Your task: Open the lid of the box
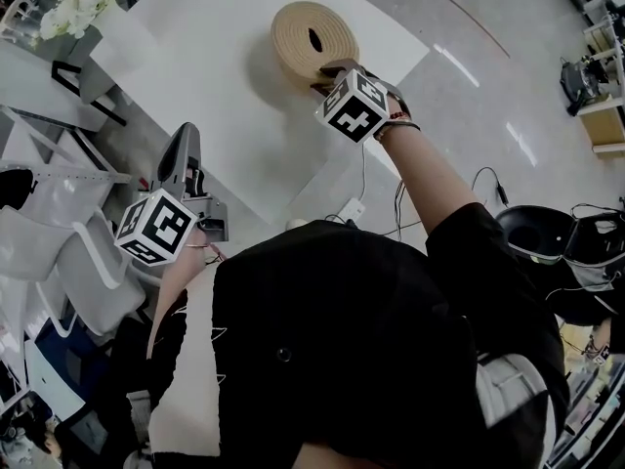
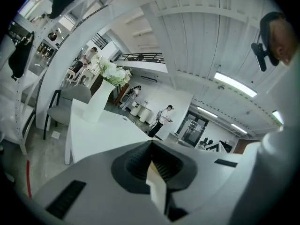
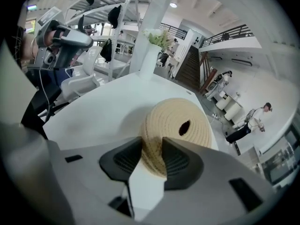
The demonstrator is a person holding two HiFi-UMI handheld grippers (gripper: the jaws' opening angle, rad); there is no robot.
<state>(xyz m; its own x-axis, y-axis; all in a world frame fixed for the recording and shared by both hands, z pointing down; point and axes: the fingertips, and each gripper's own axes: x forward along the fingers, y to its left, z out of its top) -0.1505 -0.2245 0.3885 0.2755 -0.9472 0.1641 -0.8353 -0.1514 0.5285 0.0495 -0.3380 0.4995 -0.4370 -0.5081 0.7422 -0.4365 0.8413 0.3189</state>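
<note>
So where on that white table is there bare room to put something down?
The whole stretch of table between the woven box and the flower vase is bare. It is crowded only at the box's near edge, where the right hand-held gripper grips its rim.

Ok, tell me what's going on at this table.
A person holds tongs in each hand. The right tongs pinch the near edge of a round woven box that sits on the white table. The left tongs are shut and empty, held off to the side, away from the box. Whether the lid has lifted can't be told from here.
</note>
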